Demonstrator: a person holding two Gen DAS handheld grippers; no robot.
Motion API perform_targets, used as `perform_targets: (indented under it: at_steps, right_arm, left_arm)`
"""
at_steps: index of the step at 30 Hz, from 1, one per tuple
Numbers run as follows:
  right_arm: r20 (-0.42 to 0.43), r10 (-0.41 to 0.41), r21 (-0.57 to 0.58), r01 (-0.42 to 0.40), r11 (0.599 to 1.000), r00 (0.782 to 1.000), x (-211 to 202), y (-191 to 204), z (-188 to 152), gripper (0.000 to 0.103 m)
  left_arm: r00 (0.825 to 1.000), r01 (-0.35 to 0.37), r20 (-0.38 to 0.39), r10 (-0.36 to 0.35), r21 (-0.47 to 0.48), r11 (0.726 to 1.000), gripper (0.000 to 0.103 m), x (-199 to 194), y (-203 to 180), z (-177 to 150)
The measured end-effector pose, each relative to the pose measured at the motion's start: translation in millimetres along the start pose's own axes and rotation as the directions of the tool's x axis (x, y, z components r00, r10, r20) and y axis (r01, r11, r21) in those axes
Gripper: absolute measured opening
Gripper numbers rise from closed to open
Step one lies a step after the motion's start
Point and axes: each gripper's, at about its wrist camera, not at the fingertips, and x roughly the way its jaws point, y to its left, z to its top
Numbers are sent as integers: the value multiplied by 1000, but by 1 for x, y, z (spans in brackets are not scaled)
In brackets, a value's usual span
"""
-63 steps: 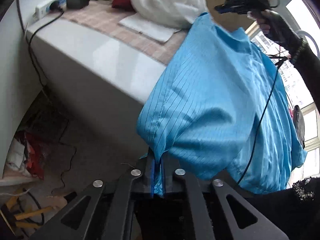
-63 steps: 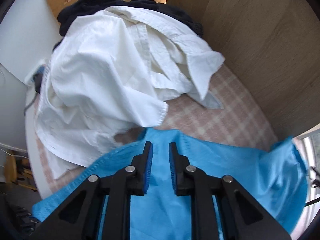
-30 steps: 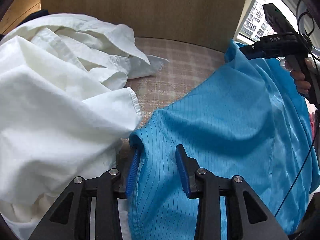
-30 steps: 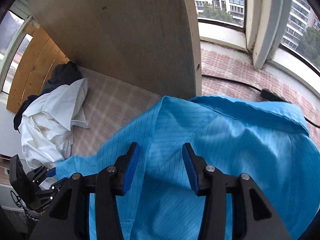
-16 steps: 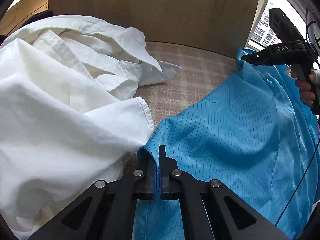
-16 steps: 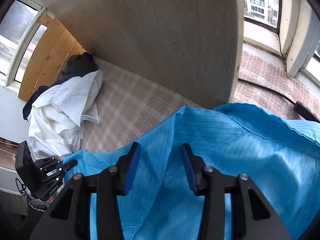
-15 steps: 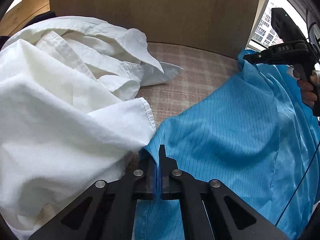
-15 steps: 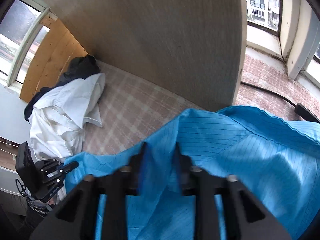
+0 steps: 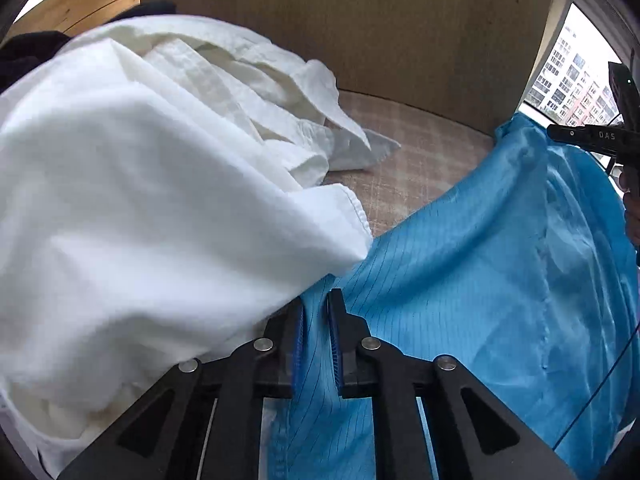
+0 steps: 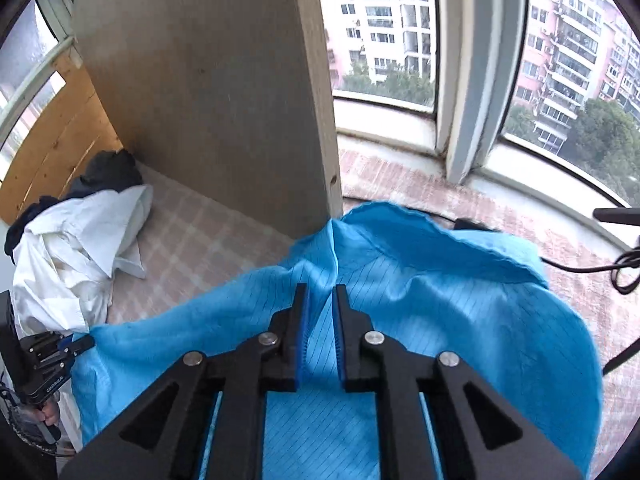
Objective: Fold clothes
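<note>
Stretching between both tools, the blue garment (image 10: 460, 320) lies partly on the checked pad (image 10: 192, 240) and partly over the tiled sill (image 10: 500, 208). Left gripper (image 9: 316, 312): jaws narrow and opening, a fold of blue fabric between the pads. Right gripper (image 10: 320, 304): jaws narrow and opening, a ridge of the same fabric between them; pad contact appears to hold, though the gap makes this uncertain. A white shirt pile (image 9: 160, 200) crowds the left gripper and overlaps the garment's corner. A wooden board (image 10: 208, 92) stands upright behind the pad.
</note>
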Motion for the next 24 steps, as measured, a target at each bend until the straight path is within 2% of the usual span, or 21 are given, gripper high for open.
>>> perform_targets:
  at_steps: [2,4,5,6,8,11,13,15,17,18,21,23,24]
  right_arm:
    - [55,-4,-42,7,999,998,-20,14,-7,13]
    - [36,36,-140,-30,990,999,-21,44,-24,18]
    - [23,53,-188,-47,981,998,-20,59,-32,26]
    - [-3,56,-234,-55,971,998,-13,73,-42,28]
    - [-64,63,-293,-79,953,996,10,95,-58,28]
    - [-127,15,-330,-57,942,992,41,111,-74,28]
    - [-121,-59,-362,11,932,991,50,110,-81,28]
    - [-99,-191,-377,141,915,976,57,102,-82,29]
    - [-75,-250,-337,211,917,965,45,91,-79,29]
    - [-72,-244,-312,211,926,967,34,88,-80,29]
    - [-47,-128,-261,111,959,991,-13,96,-100,31]
    - [-50,-8,-266,-6,964,999,-40,118,-130,32]
    - [-74,50,-279,-68,958,996,-48,132,-149,34]
  left_arm:
    - [999,7,39,-8,22,1000,13,-26,1,-8]
    - [998,32,55,-33,34,999,16,-49,2,-22]
    - [997,52,54,-54,36,998,16,-59,2,-31]
    - [996,74,51,-76,35,997,16,-67,3,-42]
    - [995,96,22,-96,17,995,17,-79,3,-72]
    - [993,115,-36,-116,-26,993,17,-91,3,-122]
    - [989,126,-72,-131,-71,990,17,-93,1,-160]
    - [989,106,-91,-115,-98,990,17,-101,-3,-197]
    - [991,89,-92,-101,-124,988,18,-112,-8,-232]
    - [990,97,-84,-110,-147,984,19,-119,-9,-248]
    - [989,138,-13,-146,-250,958,21,-140,-7,-291]
    - [987,156,8,-162,-307,939,21,-143,-7,-311]
    - [987,156,13,-160,-321,934,21,-144,-8,-318]
